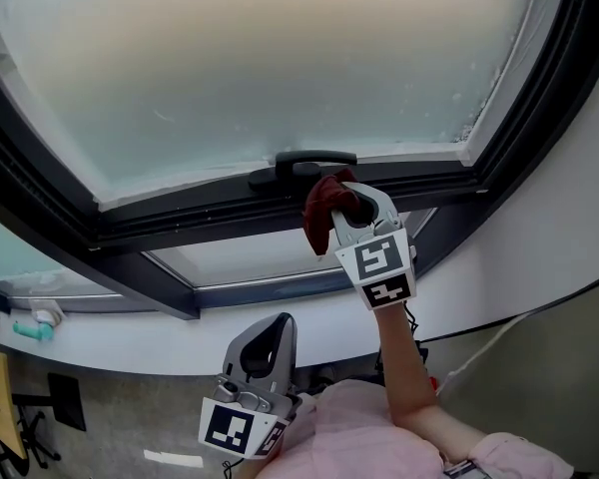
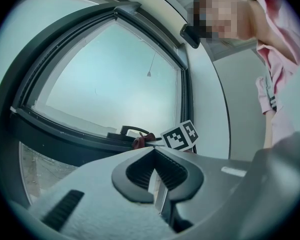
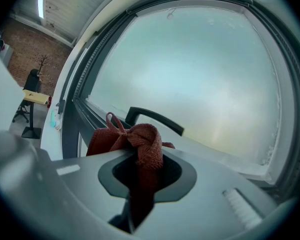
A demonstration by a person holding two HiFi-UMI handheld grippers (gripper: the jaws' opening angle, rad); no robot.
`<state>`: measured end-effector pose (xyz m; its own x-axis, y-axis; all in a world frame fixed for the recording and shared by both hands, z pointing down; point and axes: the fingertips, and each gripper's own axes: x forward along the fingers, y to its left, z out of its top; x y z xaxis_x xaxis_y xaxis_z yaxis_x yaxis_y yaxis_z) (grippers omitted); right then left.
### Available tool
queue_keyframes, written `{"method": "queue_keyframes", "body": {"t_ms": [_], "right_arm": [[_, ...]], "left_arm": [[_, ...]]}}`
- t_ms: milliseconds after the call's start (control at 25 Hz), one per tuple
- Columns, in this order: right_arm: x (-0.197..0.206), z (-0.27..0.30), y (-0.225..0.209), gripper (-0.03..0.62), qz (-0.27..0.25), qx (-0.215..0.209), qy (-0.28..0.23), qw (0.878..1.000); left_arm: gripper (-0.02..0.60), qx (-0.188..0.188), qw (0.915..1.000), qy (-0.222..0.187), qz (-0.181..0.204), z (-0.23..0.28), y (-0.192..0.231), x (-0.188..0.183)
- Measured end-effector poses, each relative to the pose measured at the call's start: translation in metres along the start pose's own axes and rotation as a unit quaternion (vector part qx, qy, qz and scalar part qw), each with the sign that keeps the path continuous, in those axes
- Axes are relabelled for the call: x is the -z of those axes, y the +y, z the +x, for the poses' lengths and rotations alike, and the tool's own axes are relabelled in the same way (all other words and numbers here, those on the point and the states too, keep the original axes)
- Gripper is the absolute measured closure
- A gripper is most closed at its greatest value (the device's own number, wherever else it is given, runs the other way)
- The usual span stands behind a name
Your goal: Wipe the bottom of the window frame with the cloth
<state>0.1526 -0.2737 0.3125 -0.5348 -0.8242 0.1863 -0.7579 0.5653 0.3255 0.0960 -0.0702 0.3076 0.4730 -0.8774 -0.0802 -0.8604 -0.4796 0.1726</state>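
A dark red cloth [image 1: 323, 201] is bunched in my right gripper [image 1: 345, 204], which is shut on it. The cloth sits against the dark bottom rail of the window frame [image 1: 220, 216], just below the black window handle [image 1: 301, 162]. In the right gripper view the cloth [image 3: 136, 141] bulges over the closed jaws of the right gripper [image 3: 142, 156], with the handle [image 3: 152, 118] right behind it. My left gripper [image 1: 271, 329] hangs low near my body, shut and holding nothing. From the left gripper [image 2: 155, 152] the cloth [image 2: 140, 141] shows far off by the handle.
Frosted glass [image 1: 270, 58] fills the sash above the rail. A white sill [image 1: 130, 339] runs below the frame, with a turquoise object [image 1: 30, 330] at its left end. A black cable [image 1: 539, 302] crosses the wall at the right. A pink sleeve [image 1: 379, 437] is at the bottom.
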Motion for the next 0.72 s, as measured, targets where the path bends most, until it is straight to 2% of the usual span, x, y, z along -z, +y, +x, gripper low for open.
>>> {"method": "queue_keyframes", "body": {"t_ms": [720], "right_arm": [[0.012, -0.012, -0.031, 0.537, 0.030, 0.010, -0.007, 0.999]], "left_arm": [[0.581, -0.006, 1.0000, 0.003, 0.002, 0.007, -0.010, 0.005]]}}
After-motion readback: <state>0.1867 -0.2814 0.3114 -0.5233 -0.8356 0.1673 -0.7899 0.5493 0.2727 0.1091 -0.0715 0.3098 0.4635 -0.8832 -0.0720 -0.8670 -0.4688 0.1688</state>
